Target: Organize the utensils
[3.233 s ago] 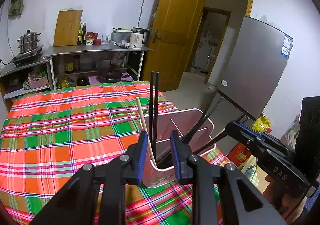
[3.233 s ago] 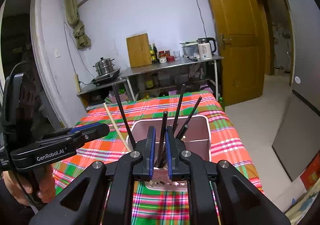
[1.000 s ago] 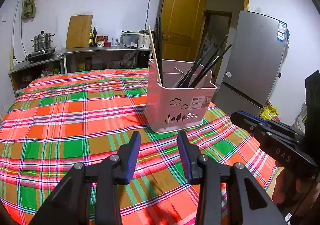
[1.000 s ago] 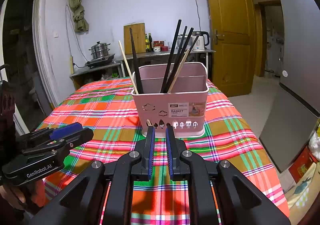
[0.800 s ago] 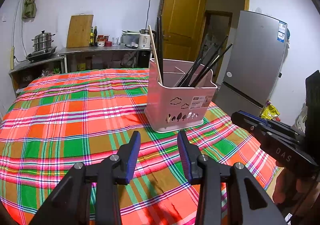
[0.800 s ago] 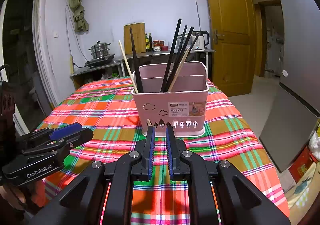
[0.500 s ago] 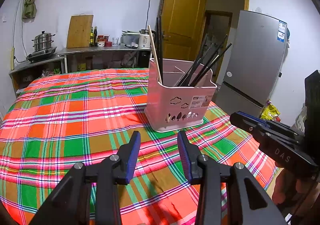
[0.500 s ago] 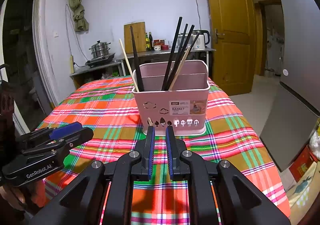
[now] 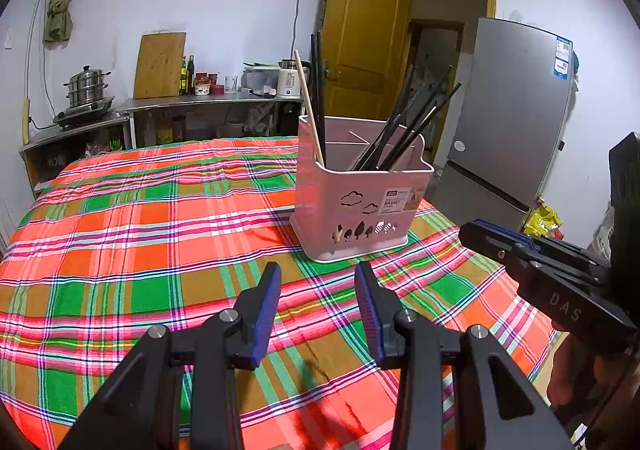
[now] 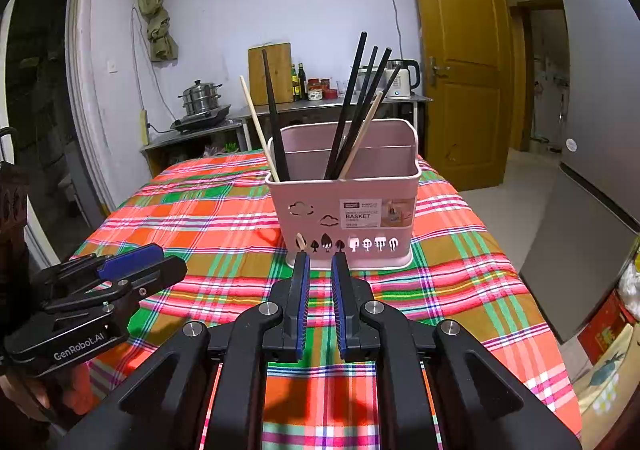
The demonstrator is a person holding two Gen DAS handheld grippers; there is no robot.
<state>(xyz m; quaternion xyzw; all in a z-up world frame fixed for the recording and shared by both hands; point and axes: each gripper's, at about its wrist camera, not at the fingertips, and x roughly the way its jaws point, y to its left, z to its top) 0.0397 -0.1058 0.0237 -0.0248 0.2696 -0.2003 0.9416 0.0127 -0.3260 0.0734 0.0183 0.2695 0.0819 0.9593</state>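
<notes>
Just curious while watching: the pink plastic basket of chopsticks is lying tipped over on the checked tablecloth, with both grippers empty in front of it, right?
Not quite. The pink plastic basket stands upright on the checked tablecloth, as the right wrist view shows. The chopsticks are inside, and both grippers, left and right, are empty.

plaid tablecloth (image 9: 120, 250) | fridge (image 9: 516, 121) | door (image 10: 460, 61) | kettle (image 10: 402, 83) | steamer pot (image 10: 200, 97)

I'm looking into a home kitchen: at the upper left a stacked steamer pot (image 9: 86, 87) sits on a metal counter (image 9: 200, 101) with bottles and 1 kettle (image 9: 289, 81); a fridge (image 9: 516, 121) stands at right beside wooden doors.
</notes>
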